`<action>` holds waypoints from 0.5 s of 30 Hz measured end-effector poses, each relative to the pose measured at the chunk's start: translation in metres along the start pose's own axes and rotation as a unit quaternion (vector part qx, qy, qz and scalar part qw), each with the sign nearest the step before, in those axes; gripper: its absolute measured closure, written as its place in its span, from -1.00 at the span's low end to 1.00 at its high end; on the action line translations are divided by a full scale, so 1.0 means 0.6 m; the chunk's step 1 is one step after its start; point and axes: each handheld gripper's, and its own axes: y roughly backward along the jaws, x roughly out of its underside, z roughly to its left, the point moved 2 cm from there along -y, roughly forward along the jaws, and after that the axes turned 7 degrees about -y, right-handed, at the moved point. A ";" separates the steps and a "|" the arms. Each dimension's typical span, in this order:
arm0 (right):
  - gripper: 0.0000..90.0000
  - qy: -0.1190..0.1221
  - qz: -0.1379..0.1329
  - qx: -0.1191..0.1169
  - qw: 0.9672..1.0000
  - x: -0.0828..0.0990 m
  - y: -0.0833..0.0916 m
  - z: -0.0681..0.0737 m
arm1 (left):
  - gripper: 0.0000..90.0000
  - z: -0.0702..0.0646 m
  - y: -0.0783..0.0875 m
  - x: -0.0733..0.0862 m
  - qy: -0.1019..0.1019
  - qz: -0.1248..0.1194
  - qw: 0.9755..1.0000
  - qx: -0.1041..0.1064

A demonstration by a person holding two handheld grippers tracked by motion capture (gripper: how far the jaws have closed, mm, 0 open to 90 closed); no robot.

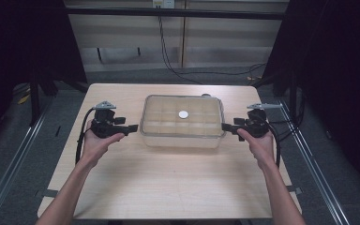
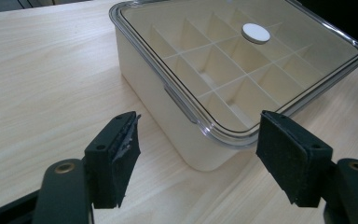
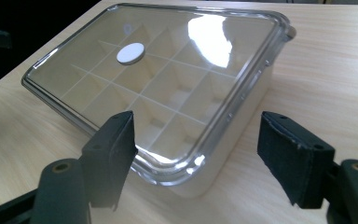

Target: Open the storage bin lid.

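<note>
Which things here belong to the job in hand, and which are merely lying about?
In the job: compartment box, its clear lid, left gripper, right gripper, both open at its ends.
Lying about: floor cables behind the table.

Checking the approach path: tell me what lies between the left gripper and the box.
Nothing: only bare table separates the left gripper from the lidded box, as the left gripper view shows; its jaws are open, short of the box's near corner.

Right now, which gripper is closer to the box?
Right, though only just. The right gripper has its tips almost at the box's right edge. The left gripper sits off the box's left side with a small gap. Both are open and touch nothing.
</note>
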 end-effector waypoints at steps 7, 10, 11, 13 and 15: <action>-0.46 0.007 0.012 0.005 1.000 -0.021 -0.031 0.009 | -0.39 -0.001 -0.021 -0.018 -0.009 0.006 1.000 -0.010; -0.45 0.003 0.017 0.007 1.000 -0.026 -0.040 0.006 | -0.39 0.005 -0.028 -0.023 -0.010 0.012 1.000 -0.013; -0.45 0.001 0.026 0.010 1.000 -0.028 -0.045 0.003 | -0.39 0.008 -0.029 -0.025 -0.009 0.010 1.000 -0.014; -0.46 0.003 0.034 0.019 0.999 -0.031 -0.051 -0.001 | -0.41 0.012 -0.031 -0.028 0.001 0.002 1.000 -0.007; -0.44 -0.001 0.031 0.016 0.999 -0.035 -0.055 -0.002 | -0.41 0.013 -0.037 -0.030 0.003 0.001 1.000 -0.004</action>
